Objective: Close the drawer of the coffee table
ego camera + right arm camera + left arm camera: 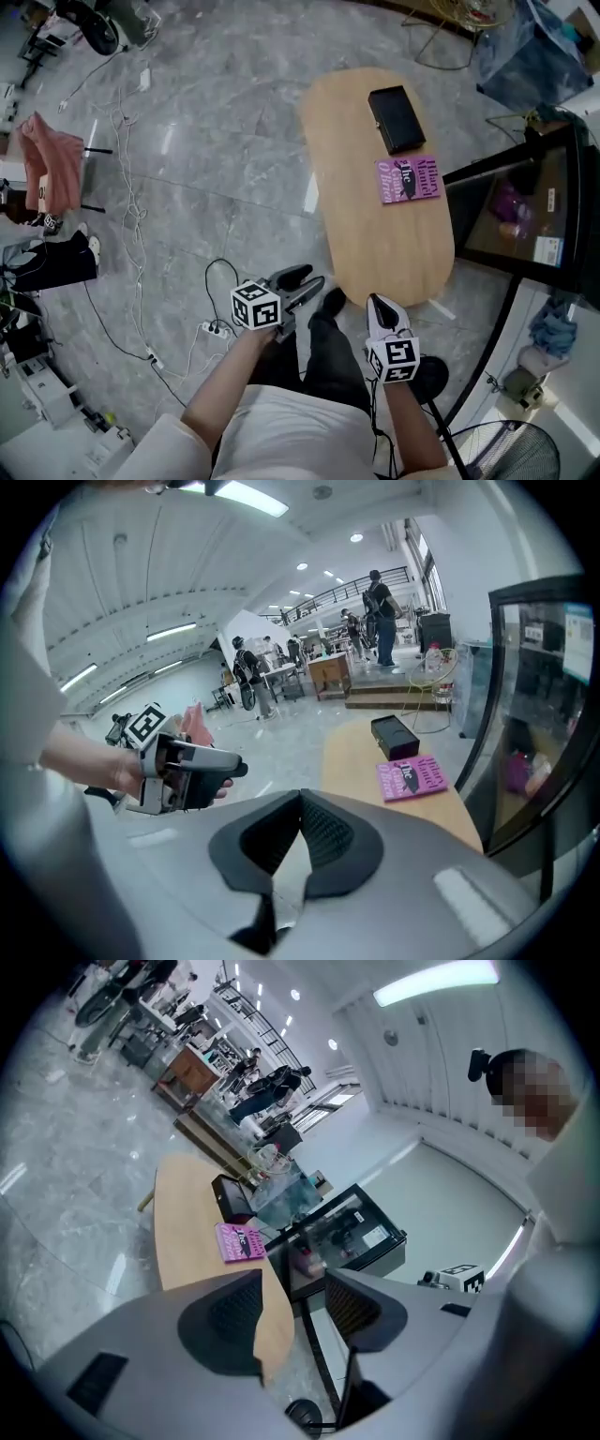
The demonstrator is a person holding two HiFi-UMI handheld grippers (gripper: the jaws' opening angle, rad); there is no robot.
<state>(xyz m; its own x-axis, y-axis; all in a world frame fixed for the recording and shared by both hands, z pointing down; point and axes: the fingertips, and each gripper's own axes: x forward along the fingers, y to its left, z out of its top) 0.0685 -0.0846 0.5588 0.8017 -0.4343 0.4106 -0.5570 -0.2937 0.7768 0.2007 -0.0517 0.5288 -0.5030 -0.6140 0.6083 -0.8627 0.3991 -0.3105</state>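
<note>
The coffee table [375,244] is a long oval with a light wooden top, seen from above; no drawer shows in any view. A black box [396,118] and a pink book [408,179] lie on its far half. I hold both grippers close to my body, over the floor off the table's near end. My left gripper [302,283] is open, with a clear gap between its pads [234,1312] and nothing in it. My right gripper [380,306] is shut, and its fingertips [314,808] meet on nothing. The left gripper [178,771] also shows in the right gripper view.
A black glass-fronted cabinet [525,206] stands right of the table. A fan [511,450] sits at the lower right. Cables and a power strip [216,328] trail over the grey marble floor on the left. Pink cloth [52,159] hangs at the far left.
</note>
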